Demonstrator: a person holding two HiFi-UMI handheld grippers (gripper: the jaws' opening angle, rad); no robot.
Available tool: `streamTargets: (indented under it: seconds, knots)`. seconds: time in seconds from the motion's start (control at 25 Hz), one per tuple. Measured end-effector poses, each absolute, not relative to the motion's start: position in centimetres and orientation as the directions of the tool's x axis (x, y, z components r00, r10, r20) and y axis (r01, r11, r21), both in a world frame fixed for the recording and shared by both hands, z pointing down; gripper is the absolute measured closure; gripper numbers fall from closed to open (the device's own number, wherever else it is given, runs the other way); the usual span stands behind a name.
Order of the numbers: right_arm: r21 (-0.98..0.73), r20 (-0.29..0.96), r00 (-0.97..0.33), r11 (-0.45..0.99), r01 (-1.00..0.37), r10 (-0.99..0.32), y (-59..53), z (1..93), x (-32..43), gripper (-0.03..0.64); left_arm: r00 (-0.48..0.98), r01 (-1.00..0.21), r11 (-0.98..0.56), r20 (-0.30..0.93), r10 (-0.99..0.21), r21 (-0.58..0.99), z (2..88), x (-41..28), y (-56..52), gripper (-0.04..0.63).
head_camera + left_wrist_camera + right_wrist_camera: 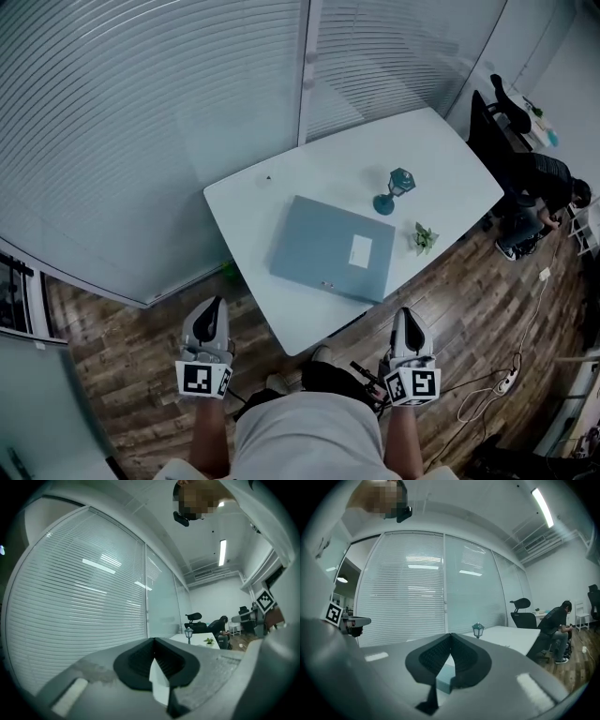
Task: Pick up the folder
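Observation:
A blue-grey folder (333,248) with a white label lies flat on the white table (253,202), near its front edge. My left gripper (217,303) and right gripper (407,315) are both shut and empty, held over the wood floor short of the table's near corner. In the left gripper view the shut left gripper (154,641) points at the table's end (199,642). In the right gripper view a corner of the folder (445,679) shows below the shut right gripper (451,635).
A small teal lantern (397,187) and a little potted plant (424,237) stand on the table beyond the folder. Glass walls with blinds (141,112) run behind. A seated person (539,192) is at a desk far right. Cables (506,380) lie on the floor.

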State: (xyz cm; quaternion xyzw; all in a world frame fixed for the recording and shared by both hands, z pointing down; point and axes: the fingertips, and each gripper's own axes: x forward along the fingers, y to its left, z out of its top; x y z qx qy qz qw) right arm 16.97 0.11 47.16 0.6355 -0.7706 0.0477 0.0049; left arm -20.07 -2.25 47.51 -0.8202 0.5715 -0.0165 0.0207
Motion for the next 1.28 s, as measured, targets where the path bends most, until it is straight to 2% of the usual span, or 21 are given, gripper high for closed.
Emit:
streamTargets:
  seconds: [0.48, 0.84, 1.04, 1.28]
  knots:
    - [-0.090, 0.112, -0.320, 0.311, -0.946, -0.941, -8.1, 48.5, 22.0, 0.617, 0.218, -0.975, -0.219, 0.012, -0.976, -0.043, 45.9, -15.4, -5.6, 0.591]
    - [-0.112, 0.170, -0.296, 0.280, -0.953, -0.940, -9.5, 50.7, 22.5, 0.617, 0.265, -0.964, -0.266, 0.073, -0.962, -0.018, 48.4, -14.2, -7.9, 0.591]
    - [-0.151, 0.276, -0.284, 0.251, -0.956, -0.918, -10.9, 52.9, 22.1, 0.612, 0.307, -0.951, -0.308, 0.078, -0.948, 0.002, 48.7, -13.8, -10.6, 0.591]
    - [-0.287, 0.443, -0.313, 0.198, -0.937, -0.840, -13.2, 57.1, 21.3, 0.486, 0.342, -0.940, -0.342, 0.080, -0.936, 0.013, 49.2, -14.2, -12.6, 0.591]
